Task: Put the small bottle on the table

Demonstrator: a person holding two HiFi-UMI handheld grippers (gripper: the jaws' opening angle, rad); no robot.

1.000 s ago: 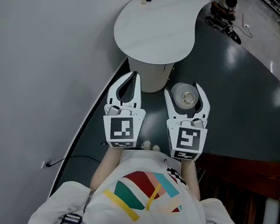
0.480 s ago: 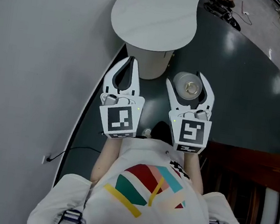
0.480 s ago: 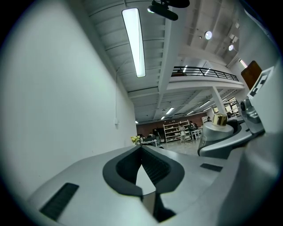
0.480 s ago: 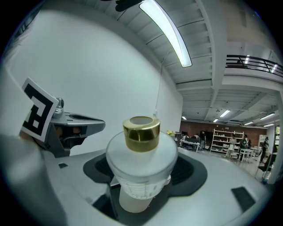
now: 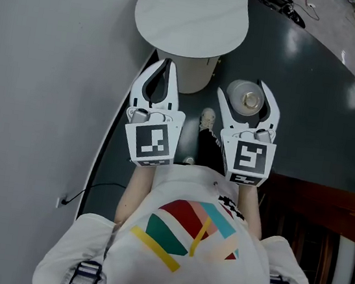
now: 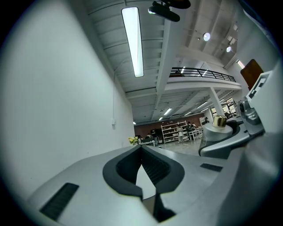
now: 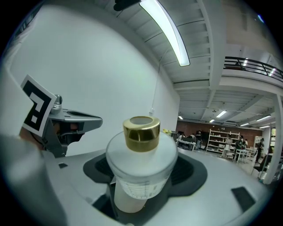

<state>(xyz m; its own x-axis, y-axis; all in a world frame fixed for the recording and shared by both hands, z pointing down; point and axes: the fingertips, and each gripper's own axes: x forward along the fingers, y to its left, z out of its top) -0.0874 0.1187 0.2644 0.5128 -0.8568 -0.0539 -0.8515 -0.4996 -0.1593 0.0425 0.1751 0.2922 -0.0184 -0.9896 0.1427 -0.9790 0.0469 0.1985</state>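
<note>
While the head view's top edge cuts off its far edge, the desk shows only a white, rounded top and a white pedestal under the near edge. From above, the small bottle is just a pale round shoulder and a metallic cap, with the body hidden.

The right gripper view gives more. The body is frosted white with a wide shoulder and a gold cap. Faint print on the side is too blurred to read. The lower part sinks out of sight between the dark pads.

The right hand-held gripper is clamped on the bottle's body, and the bottle is roughly upright. The bottle is off the desk, short of the near edge, to the right of the pedestal and above the floor.

The left hand-held gripper is clenched with its tips meeting and nothing between them. It is level with the right one but apart from it.

The floor is dark and glossy. A plain white wall stands on the left. The left gripper view shows a strip light, a balcony rail and far shelving. The people there are too small to make out.
</note>
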